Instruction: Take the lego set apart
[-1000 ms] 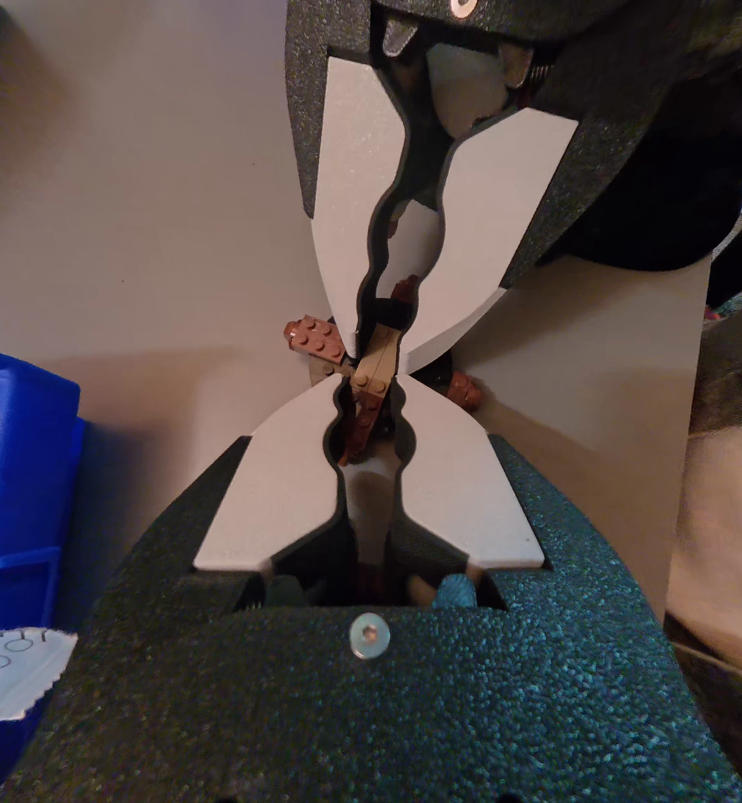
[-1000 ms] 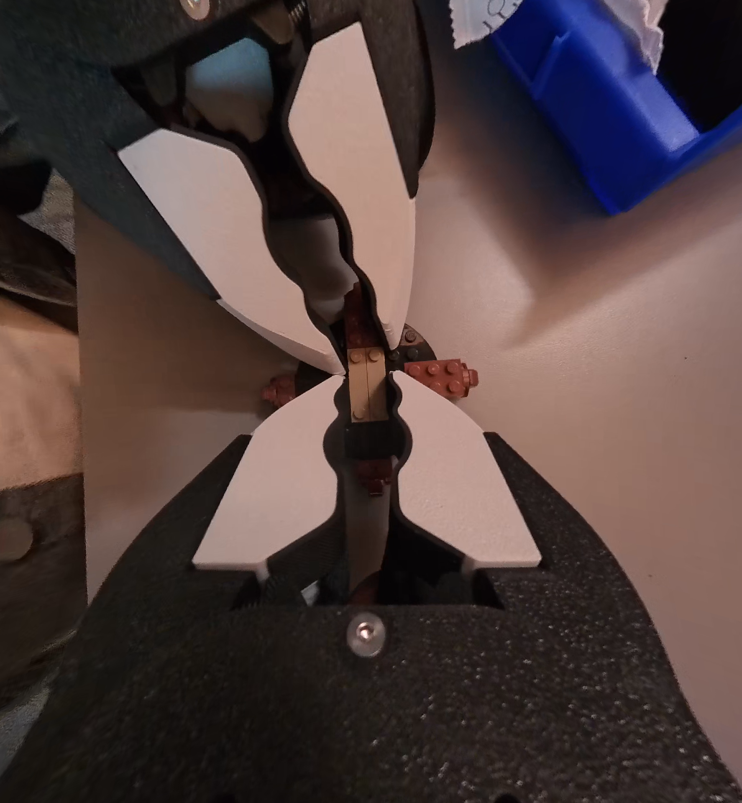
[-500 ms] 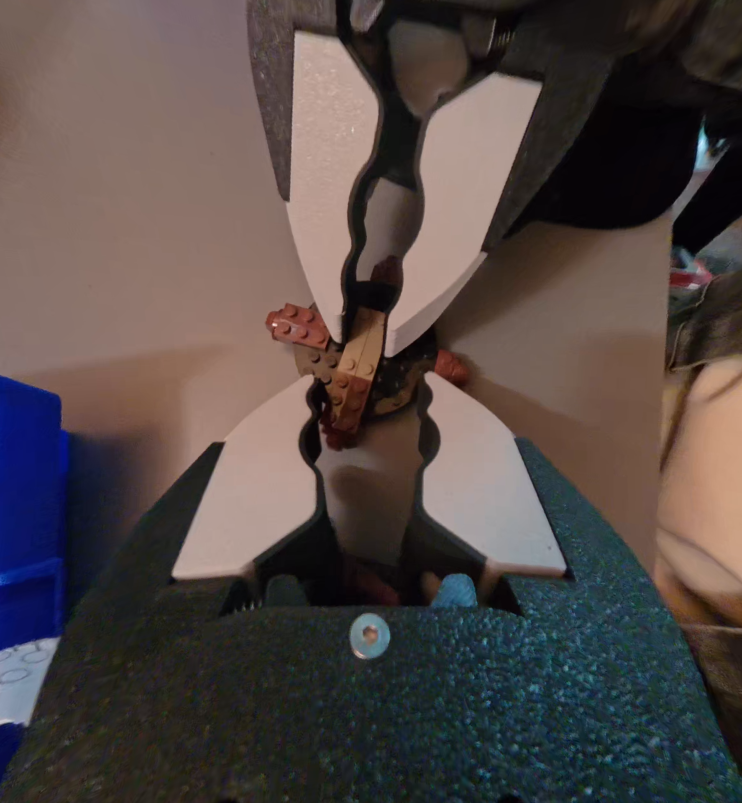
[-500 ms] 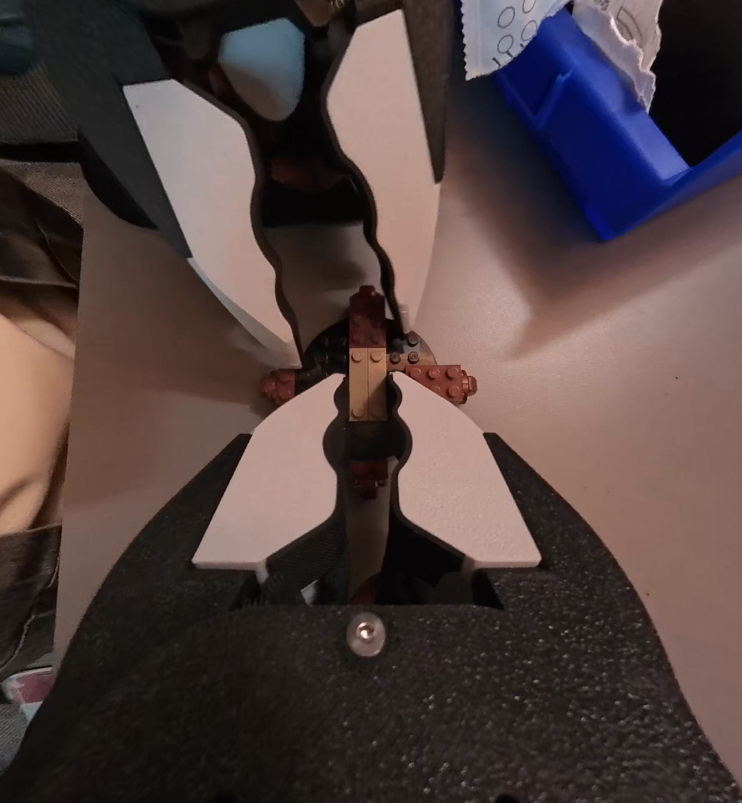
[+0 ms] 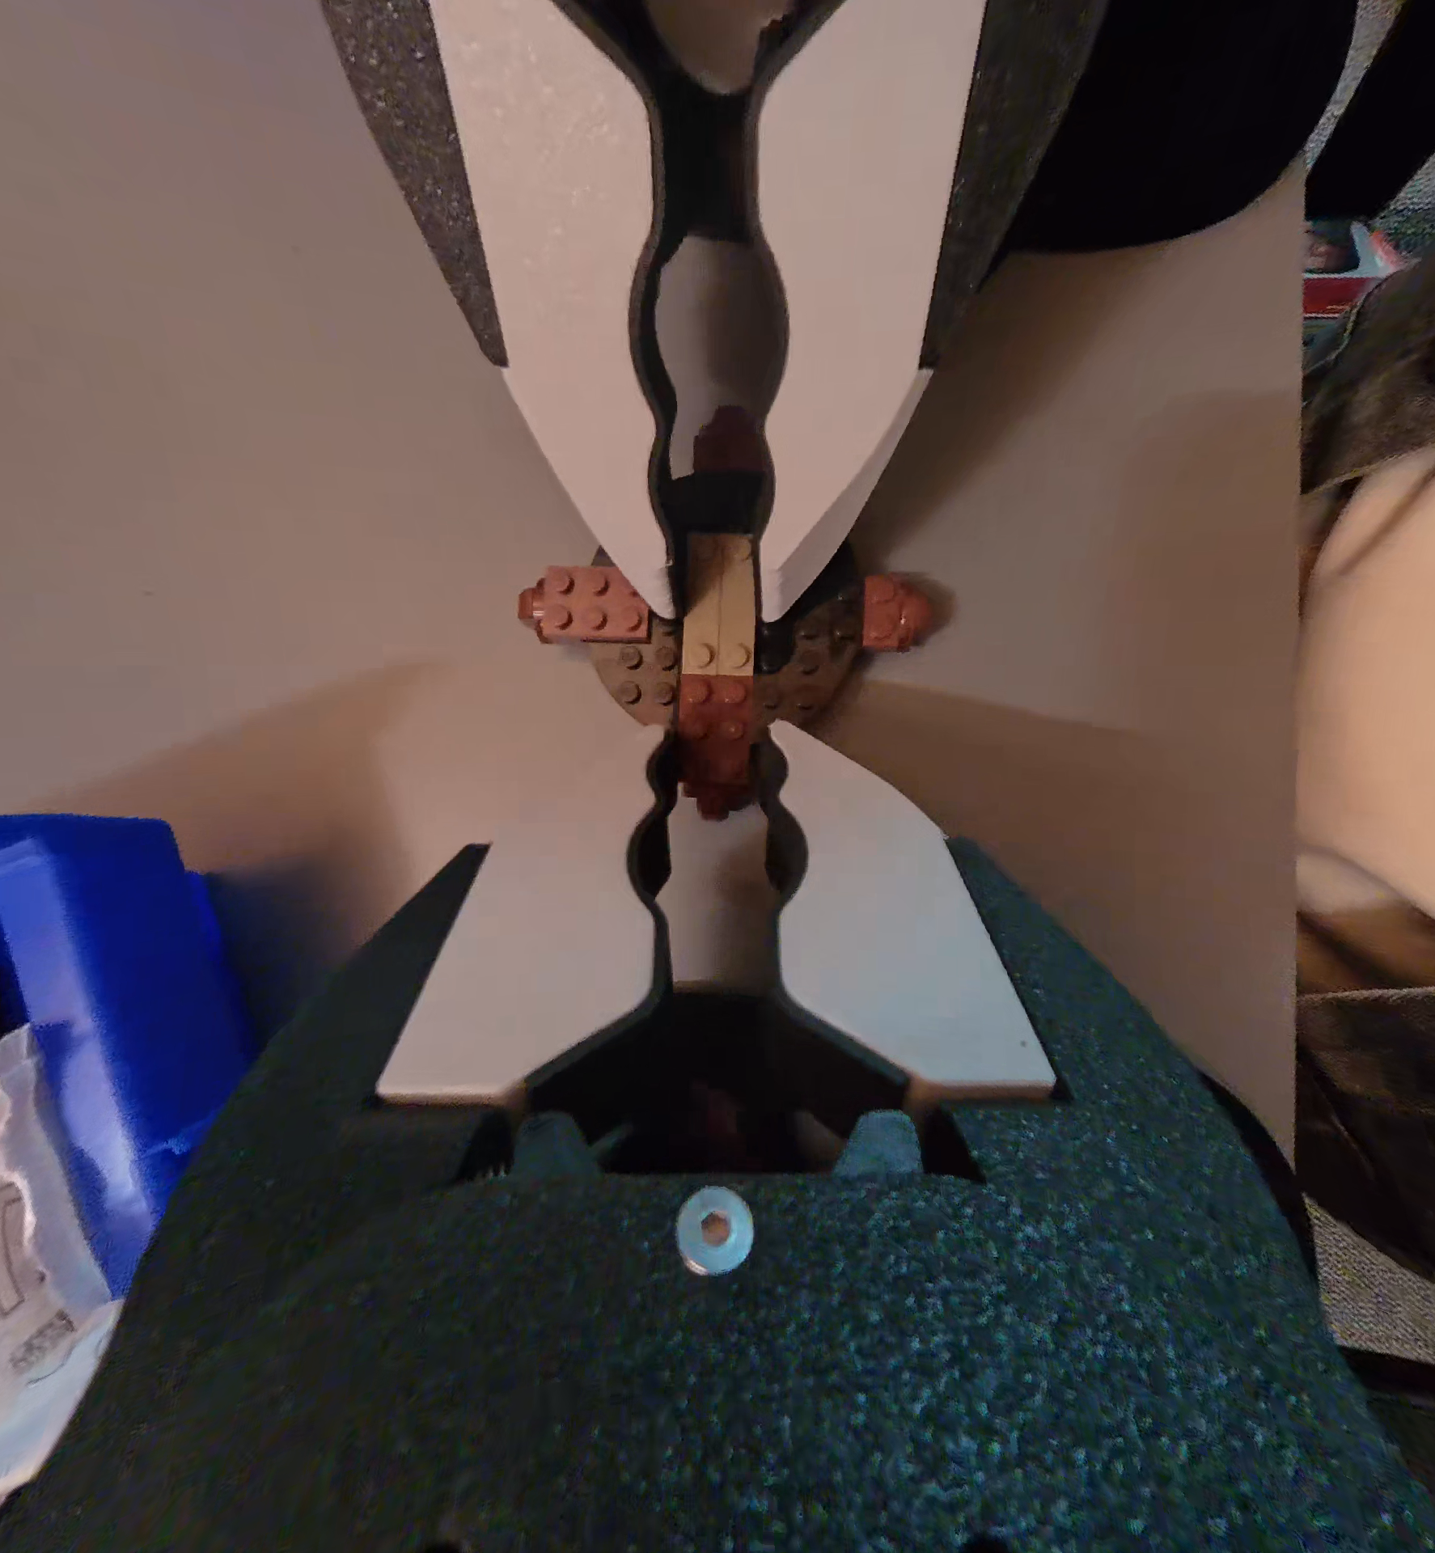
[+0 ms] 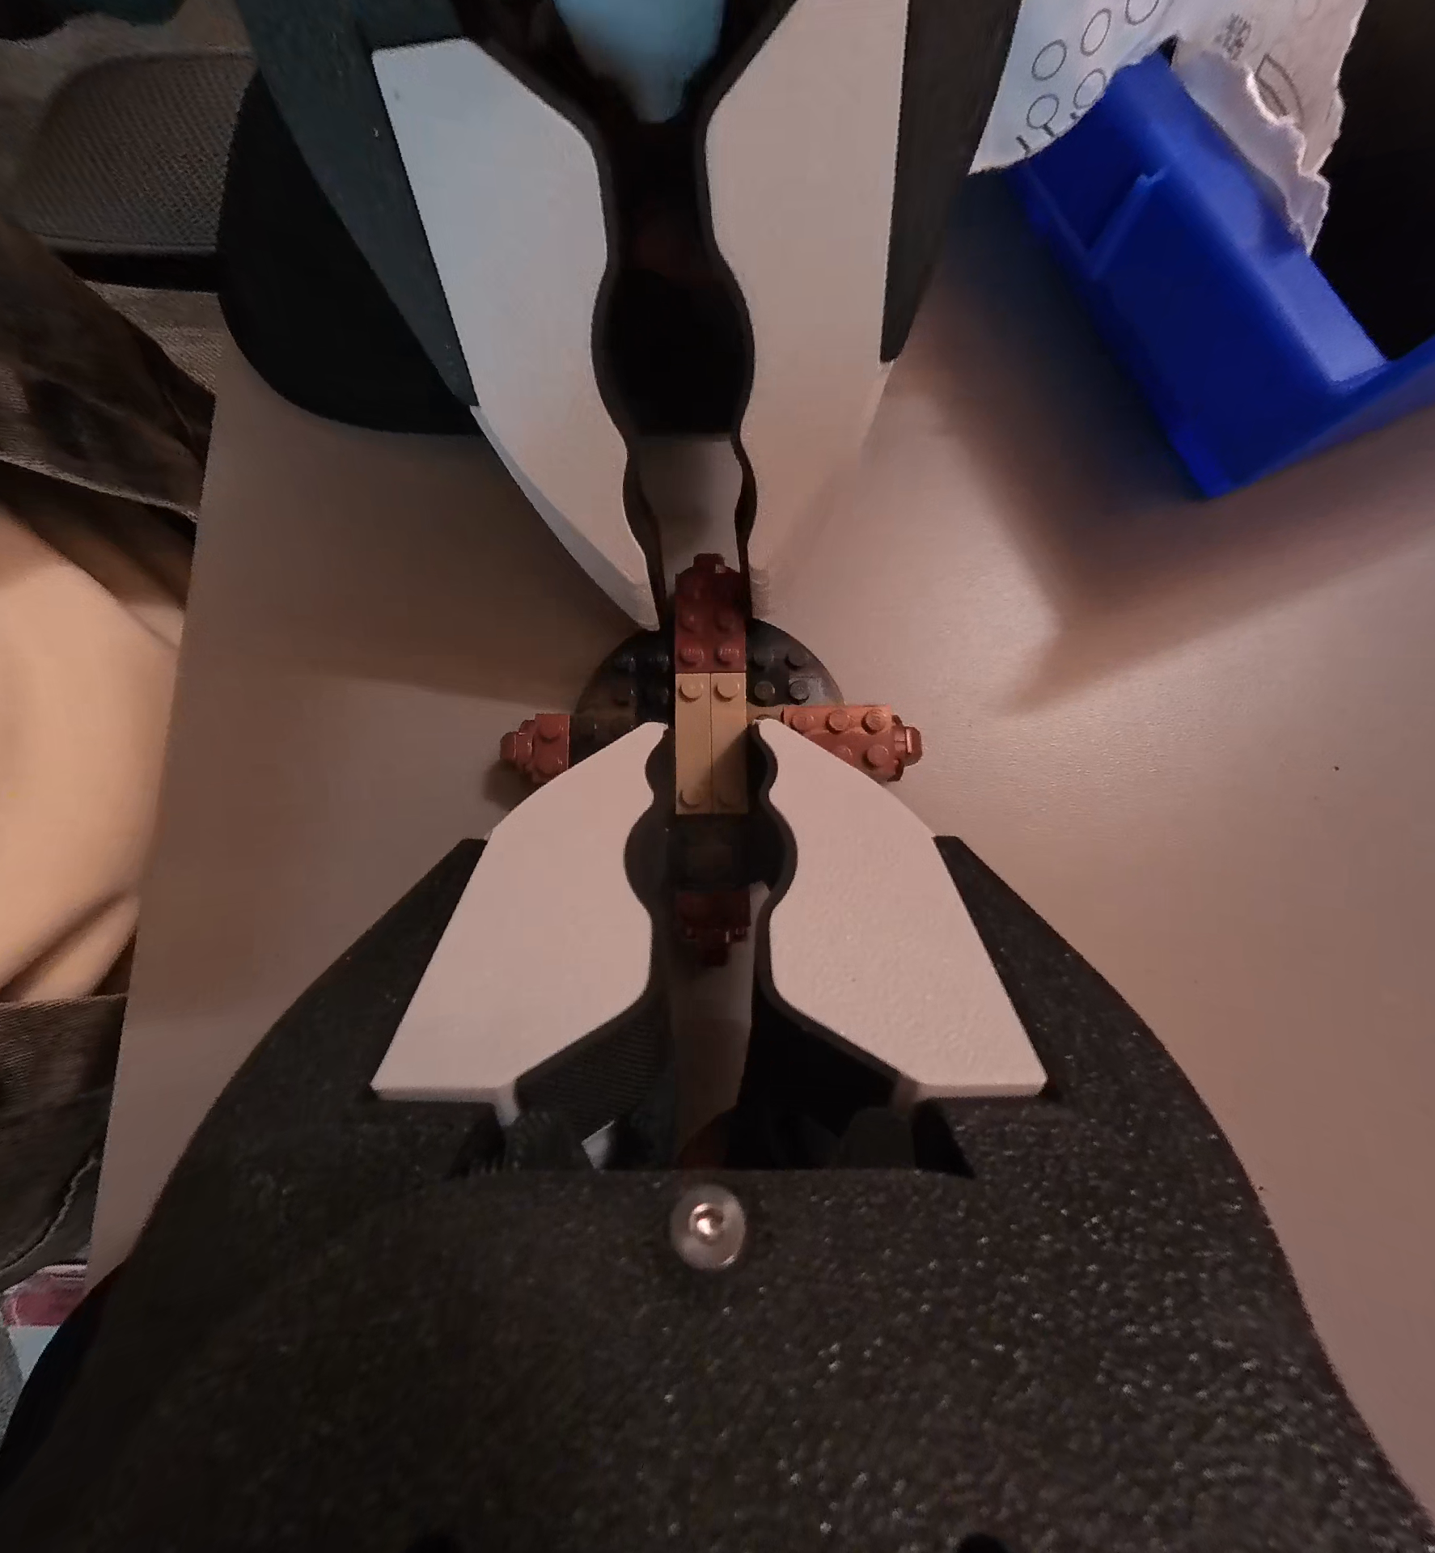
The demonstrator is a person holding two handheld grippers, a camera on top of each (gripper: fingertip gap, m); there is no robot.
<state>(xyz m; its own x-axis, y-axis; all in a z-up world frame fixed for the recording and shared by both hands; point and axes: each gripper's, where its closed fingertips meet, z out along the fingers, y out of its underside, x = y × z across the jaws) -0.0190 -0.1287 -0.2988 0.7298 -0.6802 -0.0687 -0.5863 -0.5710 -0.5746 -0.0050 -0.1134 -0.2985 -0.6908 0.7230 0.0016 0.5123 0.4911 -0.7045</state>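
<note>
The lego set (image 5: 718,647) is a dark round plate with a tan strip across it and reddish-brown plates at its ends and sides. It is held over the beige table (image 5: 193,420) between both grippers, which face each other tip to tip. My left gripper (image 5: 718,752) is shut on the set's reddish-brown end. My right gripper (image 6: 710,735) is shut on the tan strip of the set (image 6: 710,723). The right gripper also shows at the top of the left wrist view (image 5: 714,597). The left gripper shows at the top of the right wrist view (image 6: 701,605).
A blue bin (image 5: 67,924) with white paper (image 5: 17,1218) in it stands on the table to the left of my left gripper; it also shows in the right wrist view (image 6: 1202,277). The table edge (image 5: 1298,756) runs close by, with a person's clothing beyond it. My two grippers' fingertips are within a few centimetres of each other.
My left gripper opened, let go of the set, then shut again on its reddish-brown end. The set turned from tilted to in line with both grippers. The right gripper kept its hold.
</note>
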